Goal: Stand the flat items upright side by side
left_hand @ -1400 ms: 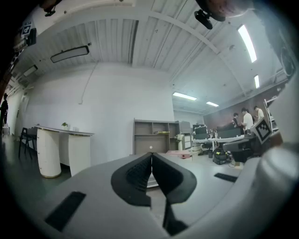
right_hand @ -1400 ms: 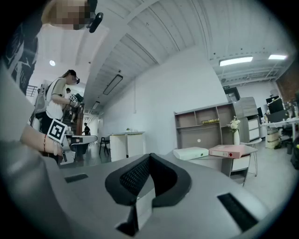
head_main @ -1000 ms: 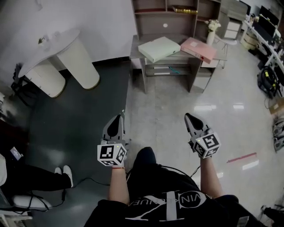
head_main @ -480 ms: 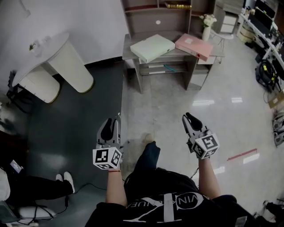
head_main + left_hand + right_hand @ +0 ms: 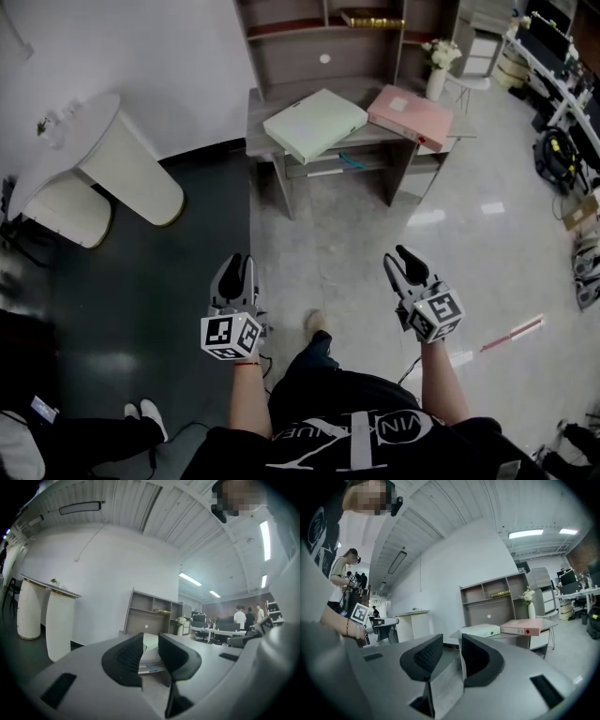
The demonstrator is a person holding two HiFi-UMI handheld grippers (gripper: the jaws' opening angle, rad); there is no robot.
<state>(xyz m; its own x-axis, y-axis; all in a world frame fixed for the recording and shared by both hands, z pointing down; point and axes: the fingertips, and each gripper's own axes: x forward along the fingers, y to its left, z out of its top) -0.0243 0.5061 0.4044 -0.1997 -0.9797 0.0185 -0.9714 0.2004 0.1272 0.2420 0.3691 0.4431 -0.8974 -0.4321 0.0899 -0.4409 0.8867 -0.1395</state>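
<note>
**Head view, looking steeply down.** Two binders are seen lying flat on the desk (image 5: 262,105) at the top of the view, well apart from both grippers. The green binder (image 5: 315,125) is laid on the left half. Its long axis is set on the diagonal, running from lower left up to upper right. The pink binder (image 5: 411,117) is laid on the right half, and its long axis is slanted the other way, from upper left down to lower right. Its spine is turned toward the front, as is shown in the right gripper view. The nearest corners of the two are brought close together; whether they touch cannot be told. Neither binder is stood upright. A vase (image 5: 437,77) is placed behind the pink binder.

The left gripper (image 5: 236,267) and right gripper (image 5: 401,258) are held level above the floor (image 5: 347,225), both pointed toward the desk. The jaws of each have just been opening and are parted by a narrow gap. Nothing is gripped between them; only the distant desk is seen through each gap.
</note>
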